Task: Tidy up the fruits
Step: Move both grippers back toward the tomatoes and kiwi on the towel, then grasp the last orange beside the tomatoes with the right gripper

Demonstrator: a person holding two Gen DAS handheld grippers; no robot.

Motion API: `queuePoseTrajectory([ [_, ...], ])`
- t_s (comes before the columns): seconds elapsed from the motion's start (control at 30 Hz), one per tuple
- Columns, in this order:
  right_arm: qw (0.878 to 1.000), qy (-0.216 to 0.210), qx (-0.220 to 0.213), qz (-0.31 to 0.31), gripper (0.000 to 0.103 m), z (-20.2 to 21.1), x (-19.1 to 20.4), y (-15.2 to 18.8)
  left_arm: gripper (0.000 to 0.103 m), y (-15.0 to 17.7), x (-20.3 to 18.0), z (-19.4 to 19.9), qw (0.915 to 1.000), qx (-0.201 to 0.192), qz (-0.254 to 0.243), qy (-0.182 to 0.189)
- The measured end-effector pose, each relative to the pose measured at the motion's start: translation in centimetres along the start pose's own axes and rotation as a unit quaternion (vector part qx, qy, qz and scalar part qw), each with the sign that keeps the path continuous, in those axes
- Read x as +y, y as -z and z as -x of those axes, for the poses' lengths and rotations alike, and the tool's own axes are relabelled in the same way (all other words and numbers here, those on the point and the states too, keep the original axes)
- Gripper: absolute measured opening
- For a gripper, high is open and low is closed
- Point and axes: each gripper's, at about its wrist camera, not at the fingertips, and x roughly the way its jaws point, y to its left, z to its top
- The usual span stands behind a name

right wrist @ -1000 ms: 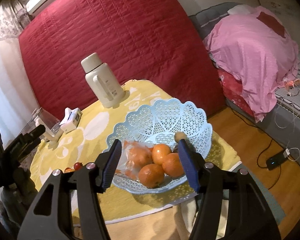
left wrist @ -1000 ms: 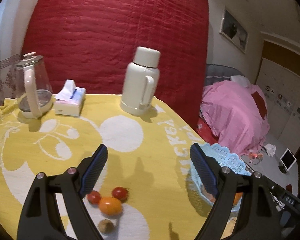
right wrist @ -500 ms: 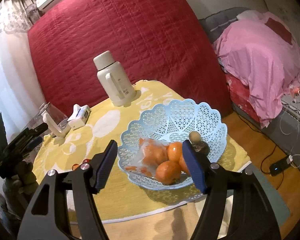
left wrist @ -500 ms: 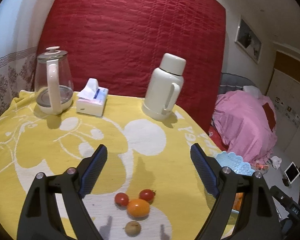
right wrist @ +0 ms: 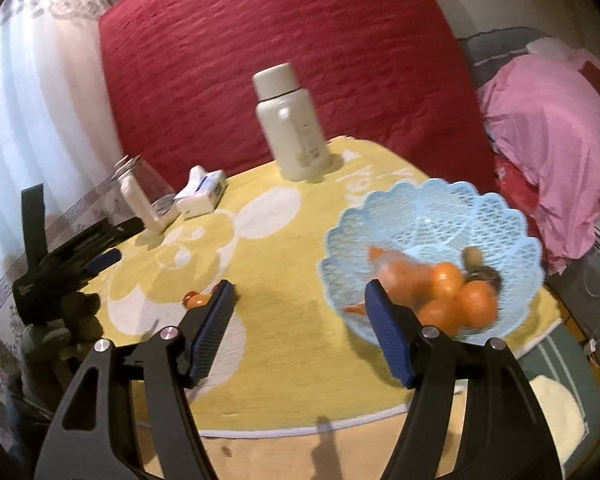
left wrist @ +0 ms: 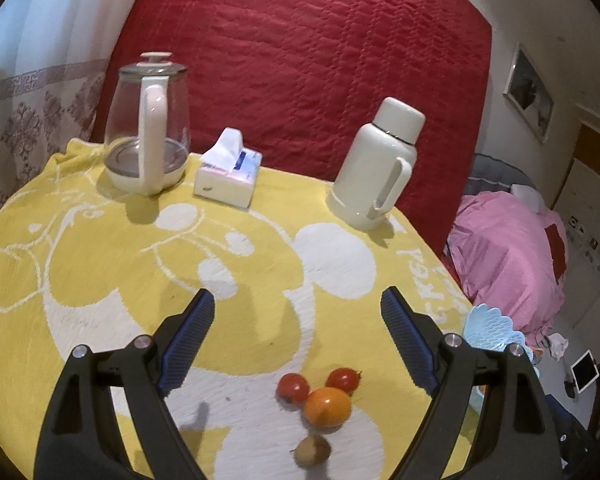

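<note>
In the left wrist view two red tomatoes [left wrist: 293, 387], an orange fruit [left wrist: 327, 406] and a small brown fruit [left wrist: 312, 451] lie together on the yellow tablecloth [left wrist: 100, 264]. My left gripper [left wrist: 298, 312] is open and empty, above and just behind them. The light blue lattice basket [right wrist: 496, 216] holds several oranges [right wrist: 476, 304], a bagged orange item and a brown fruit [right wrist: 473, 257]; its rim shows in the left wrist view [left wrist: 492, 330]. My right gripper [right wrist: 300, 300] is open and empty, left of the basket. The loose fruits [right wrist: 196, 299] peek past its left finger.
A glass kettle [left wrist: 148, 136], a tissue box [left wrist: 228, 174] and a cream thermos [left wrist: 380, 164] stand along the table's far side against a red quilted wall. A pink-covered bed [right wrist: 552, 140] is to the right. The table's near edge [right wrist: 300, 428] lies below the right gripper.
The left gripper's view has swung left, bringing the loose fruits to centre and the kettle closer. The right gripper has moved left, so the basket now sits right of its fingers.
</note>
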Motion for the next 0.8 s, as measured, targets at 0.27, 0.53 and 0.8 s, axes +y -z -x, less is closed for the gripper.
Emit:
queuePoseTrajectory([
  [0.27, 0.998, -0.037, 0.052, 0.028, 0.070, -3.9, 4.1, 0.5, 0.085, 0.5, 2.7, -0.4, 0.9992, -0.004, 0.011, -0.039],
  [0.53, 0.992, -0.057, 0.100, 0.051, 0.070, -8.7, 7.7, 0.9, 0.085, 1.2, 5.4, -1.2, 0.9977, 0.011, 0.043, -0.050],
  [0.8, 0.984, -0.064, 0.153, 0.064, 0.070, -13.6, 9.5, 1.5, 0.085, 2.1, 6.2, -1.6, 0.9968, 0.027, 0.059, -0.046],
])
